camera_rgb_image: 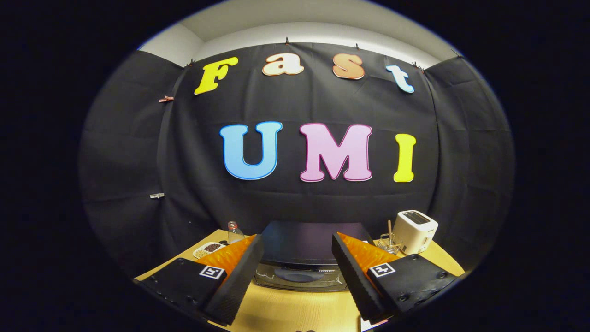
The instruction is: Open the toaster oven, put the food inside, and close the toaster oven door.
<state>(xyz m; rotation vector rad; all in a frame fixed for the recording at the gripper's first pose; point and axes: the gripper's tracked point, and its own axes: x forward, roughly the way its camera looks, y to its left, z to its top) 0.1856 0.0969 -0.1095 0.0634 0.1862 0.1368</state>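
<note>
low over the table (295, 309), facing toaster oven (299, 258) between tongs (297, 269).

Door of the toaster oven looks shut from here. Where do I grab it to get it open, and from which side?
Take the curved handle across the top of the toaster oven door. It faces the open hand-held gripper and sits just ahead, between its fingers. Come straight in from the front, slightly above, one finger over the bar and one under; it likely swings down toward you.
</note>
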